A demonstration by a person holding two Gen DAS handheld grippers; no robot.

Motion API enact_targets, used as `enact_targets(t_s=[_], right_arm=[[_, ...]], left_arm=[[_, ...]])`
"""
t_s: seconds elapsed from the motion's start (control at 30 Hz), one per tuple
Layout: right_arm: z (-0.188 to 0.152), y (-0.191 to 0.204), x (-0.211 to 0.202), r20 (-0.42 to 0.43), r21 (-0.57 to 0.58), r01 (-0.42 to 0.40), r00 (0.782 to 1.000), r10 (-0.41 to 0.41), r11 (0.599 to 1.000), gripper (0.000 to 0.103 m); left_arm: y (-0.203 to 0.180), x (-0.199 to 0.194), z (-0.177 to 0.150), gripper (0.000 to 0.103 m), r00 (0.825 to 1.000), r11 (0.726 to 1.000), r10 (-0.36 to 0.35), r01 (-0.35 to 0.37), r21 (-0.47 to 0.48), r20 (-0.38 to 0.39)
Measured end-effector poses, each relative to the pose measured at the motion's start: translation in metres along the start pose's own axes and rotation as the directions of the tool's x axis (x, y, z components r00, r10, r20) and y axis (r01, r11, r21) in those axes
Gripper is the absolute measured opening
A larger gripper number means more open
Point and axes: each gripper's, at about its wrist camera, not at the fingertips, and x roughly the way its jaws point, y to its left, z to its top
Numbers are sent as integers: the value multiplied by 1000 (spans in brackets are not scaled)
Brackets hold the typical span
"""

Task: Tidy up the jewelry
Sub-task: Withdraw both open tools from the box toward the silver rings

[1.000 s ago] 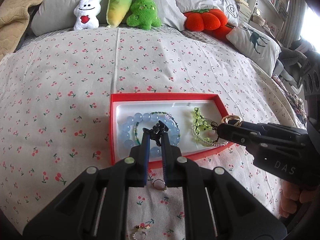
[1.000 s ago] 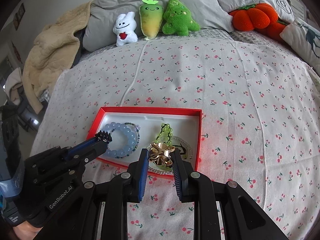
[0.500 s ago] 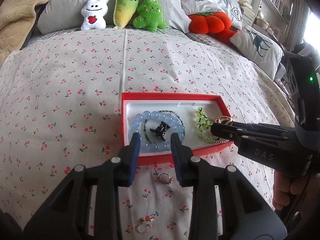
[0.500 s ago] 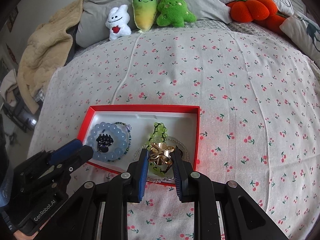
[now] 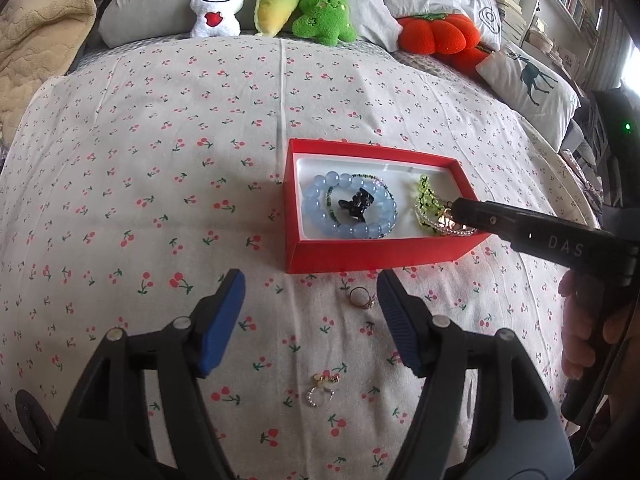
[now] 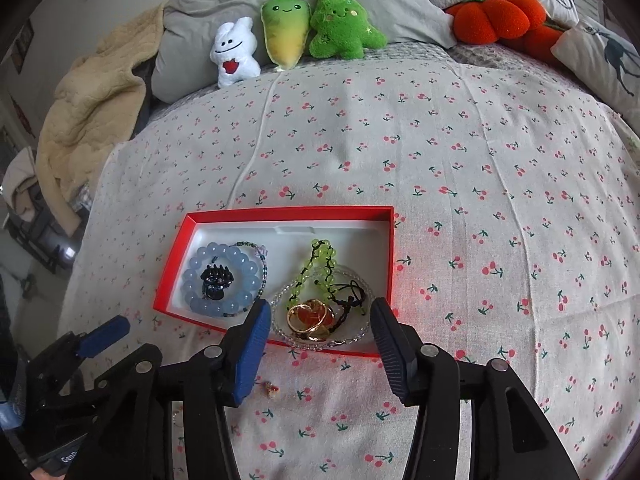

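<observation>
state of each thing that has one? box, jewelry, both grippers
red box: open, no lid on.
black hair claw: in box, inside blue bead bracelet.
gold ring piece: in box, released.
small ring: loose on bedspread.
charm ring: loose on bedspread.
left gripper: open, empty, jaws just opened.
right gripper: open, jaws just opened.

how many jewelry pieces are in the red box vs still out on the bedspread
In the red box: 6 (blue bead bracelet, dark thin bead bracelet, black clip, green bead strand, clear bead bracelet, gold piece)
On the bedspread: 2 (ring, charm ring)
Total: 8
</observation>
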Motion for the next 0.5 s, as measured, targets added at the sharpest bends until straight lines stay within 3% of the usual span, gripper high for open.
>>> enact_targets(t_s=[0.5], right_arm=[[-38, 7, -36, 4, -21, 5, 1000, -5, 1000, 66]], left_arm=[[1, -11, -25, 81, 998, 1000, 25, -25, -2, -55]])
